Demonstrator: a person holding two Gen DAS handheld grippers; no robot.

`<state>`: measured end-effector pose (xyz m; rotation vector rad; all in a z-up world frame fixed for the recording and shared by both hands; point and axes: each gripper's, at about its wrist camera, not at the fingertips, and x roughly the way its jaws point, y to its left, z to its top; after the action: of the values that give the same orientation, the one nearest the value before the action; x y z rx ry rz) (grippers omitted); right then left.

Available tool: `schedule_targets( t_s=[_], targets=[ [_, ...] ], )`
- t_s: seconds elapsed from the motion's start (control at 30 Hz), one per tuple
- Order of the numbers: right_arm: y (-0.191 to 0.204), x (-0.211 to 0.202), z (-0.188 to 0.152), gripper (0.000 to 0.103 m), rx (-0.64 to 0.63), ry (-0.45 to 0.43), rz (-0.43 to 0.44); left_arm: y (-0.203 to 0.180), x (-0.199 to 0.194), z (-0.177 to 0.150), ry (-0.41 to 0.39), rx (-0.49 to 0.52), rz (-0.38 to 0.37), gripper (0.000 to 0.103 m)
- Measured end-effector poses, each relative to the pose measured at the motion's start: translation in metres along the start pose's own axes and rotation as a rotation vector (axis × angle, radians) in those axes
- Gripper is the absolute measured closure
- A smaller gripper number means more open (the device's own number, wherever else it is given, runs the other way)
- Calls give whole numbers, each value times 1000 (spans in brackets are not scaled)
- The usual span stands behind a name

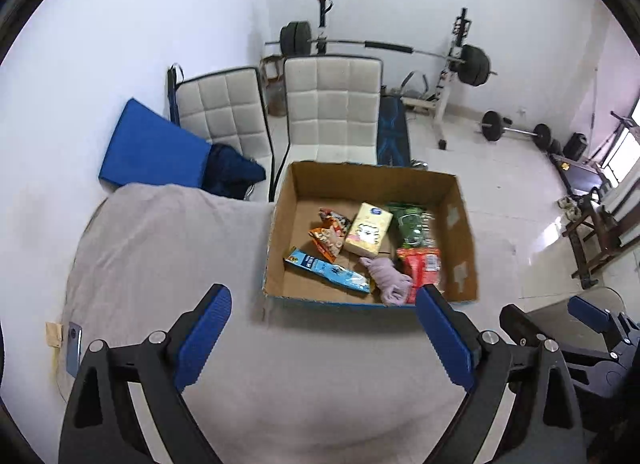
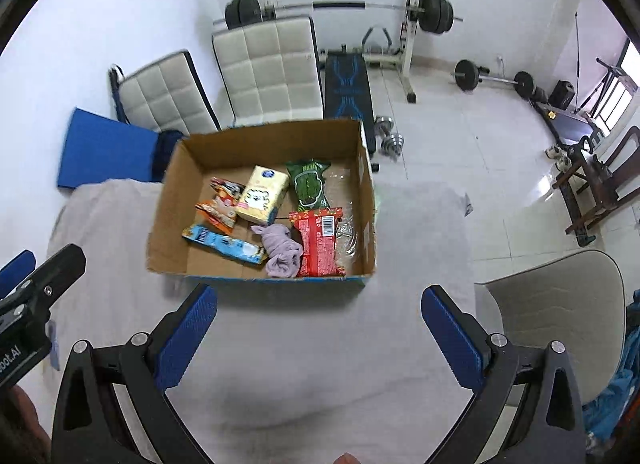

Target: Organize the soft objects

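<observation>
So the soft stuff is all sitting in the open cardboard box (image 2: 362,200) on the table (image 2: 320,364), which has a grey cloth over it. Inside, a crumpled lilac cloth (image 2: 282,250) lies near the front wall, touching a red snack pack (image 2: 320,242) on its right and a light-blue packet (image 2: 224,244) on its left. Behind those there's a yellow tissue pack (image 2: 264,194) sort of in the middle, a green pack (image 2: 308,184) just right of it, and two orange snack bags (image 2: 220,204) to its left. Some clear plastic wrap (image 2: 346,224) sits along the right wall. Both grippers hang above the table on the near side of the box, pointing down at it, touching nothing. The left gripper (image 1: 322,338) has its blue fingers (image 1: 206,338) spread wide with nothing between them, and the right gripper (image 2: 320,338) is the same deal, fingers (image 2: 450,338) wide apart and empty. Further out there are two white padded chairs (image 2: 272,72) right behind the box, a blue mat (image 2: 104,152) leaning by the wall on the left, and a barbell rack (image 2: 340,8) with a bench at the back of the room.
</observation>
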<state>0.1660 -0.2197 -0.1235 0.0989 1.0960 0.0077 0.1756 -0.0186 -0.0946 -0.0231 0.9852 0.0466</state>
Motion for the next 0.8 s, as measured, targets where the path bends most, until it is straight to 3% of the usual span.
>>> schedule_targets(
  t_s=[0.2, 0.5, 0.8],
  targets=[
    [-10, -71, -21, 0, -5, -78, 5, -7, -59, -13, -37, 24, -6, 9],
    [-21, -162, -49, 0, -14, -140, 46, -2, -104, -26, -46, -9, -34, 9],
    [-17, -206, -72, 0, -51, -160, 52, -1, -127, -43, -41, -16, -13, 9]
  ],
)
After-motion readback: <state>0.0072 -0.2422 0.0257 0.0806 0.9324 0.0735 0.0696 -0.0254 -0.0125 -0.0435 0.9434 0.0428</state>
